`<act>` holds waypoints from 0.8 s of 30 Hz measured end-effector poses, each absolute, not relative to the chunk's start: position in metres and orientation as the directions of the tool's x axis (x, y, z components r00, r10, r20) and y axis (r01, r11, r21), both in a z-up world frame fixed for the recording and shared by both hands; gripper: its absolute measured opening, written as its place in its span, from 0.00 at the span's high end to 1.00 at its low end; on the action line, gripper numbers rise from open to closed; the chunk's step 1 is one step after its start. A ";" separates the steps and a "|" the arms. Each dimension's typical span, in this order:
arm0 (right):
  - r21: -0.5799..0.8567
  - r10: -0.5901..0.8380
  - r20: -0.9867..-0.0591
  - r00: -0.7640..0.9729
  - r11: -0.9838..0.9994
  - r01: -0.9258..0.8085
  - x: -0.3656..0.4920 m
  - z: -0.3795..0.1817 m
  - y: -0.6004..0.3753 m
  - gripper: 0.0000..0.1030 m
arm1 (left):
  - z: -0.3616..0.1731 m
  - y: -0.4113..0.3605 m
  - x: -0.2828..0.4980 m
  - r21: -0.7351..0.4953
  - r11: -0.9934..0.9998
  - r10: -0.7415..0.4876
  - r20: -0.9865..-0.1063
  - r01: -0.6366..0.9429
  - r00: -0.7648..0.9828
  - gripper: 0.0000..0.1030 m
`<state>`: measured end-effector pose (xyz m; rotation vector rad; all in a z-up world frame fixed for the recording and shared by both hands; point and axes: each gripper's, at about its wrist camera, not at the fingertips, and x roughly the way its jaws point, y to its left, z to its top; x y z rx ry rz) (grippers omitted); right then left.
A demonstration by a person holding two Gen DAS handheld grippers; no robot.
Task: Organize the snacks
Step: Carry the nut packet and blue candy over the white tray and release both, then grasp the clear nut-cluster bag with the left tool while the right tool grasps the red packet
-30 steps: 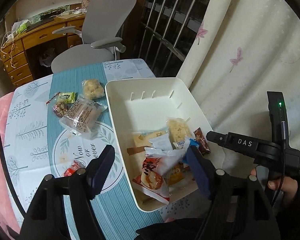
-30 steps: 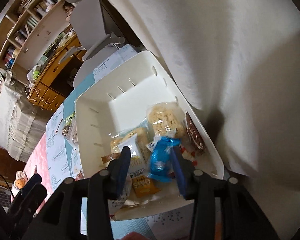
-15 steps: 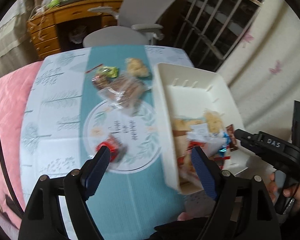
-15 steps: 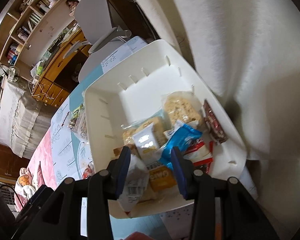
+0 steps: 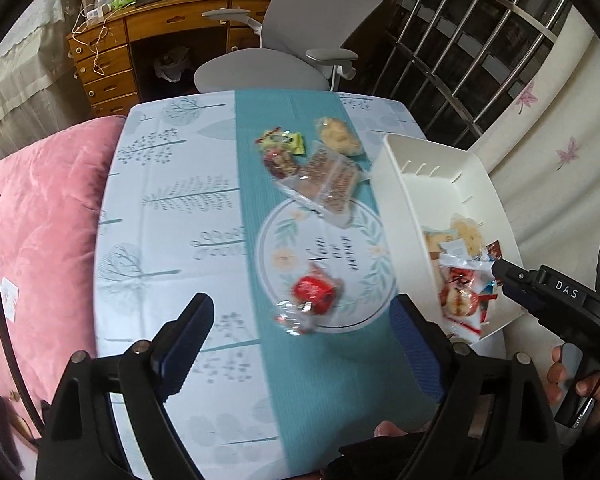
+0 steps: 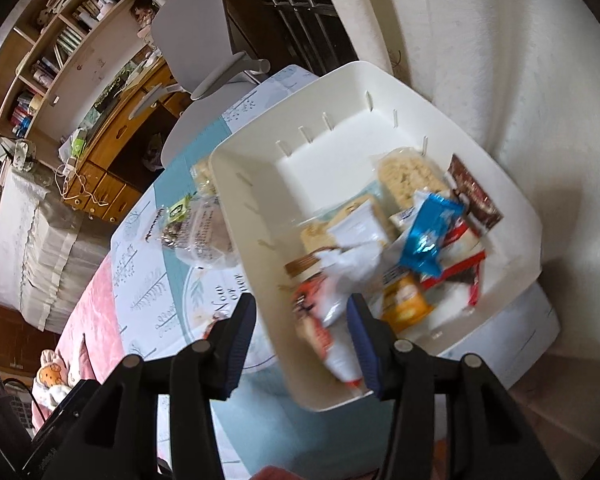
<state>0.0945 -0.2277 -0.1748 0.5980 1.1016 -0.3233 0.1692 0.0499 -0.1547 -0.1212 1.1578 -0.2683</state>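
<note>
Scene: a person with a two-finger gripper in each hand sorts packaged snacks from a printed tablecloth [image 5: 172,208] into a white bin [image 5: 396,200]
Left gripper [image 5: 300,344]: jaws opening and already wide, nothing between the pads, poised above a red-wrapped snack [image 5: 314,292] that lies on the cloth just ahead at 12 o'clock
Right gripper [image 6: 300,336]: jaws opening from about half width, straddling the near left wall of the bin; no wrapper pinched, though a red-and-white packet [image 6: 324,336] sits just past the right pad, inside the bin
Bin: at 3 o'clock from the red snack, its near half heaped with a blue packet [image 6: 430,236], an orange packet [image 6: 404,300] and a puffed-rice pack [image 6: 408,176]; far half bare
Still on the cloth: a clear bag of brown biscuits [image 5: 328,180], a green sachet [image 5: 284,140] and a pale cake [image 5: 338,136], clustered at 12 o'clock beyond the red snack
Risk: the crinkled film may slide out of the pads if they close on its loose end and not on its body
Risk: the right pad may snag the bin wall or catch the heaped packets and drag one over the rim
</note>
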 end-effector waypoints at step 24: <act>0.240 -0.005 -0.898 0.440 0.832 0.500 0.083 -0.204 -0.091 0.43 | -0.156 0.125 0.267 -0.240 0.924 -0.308 -0.928 0.296 0.208 0.13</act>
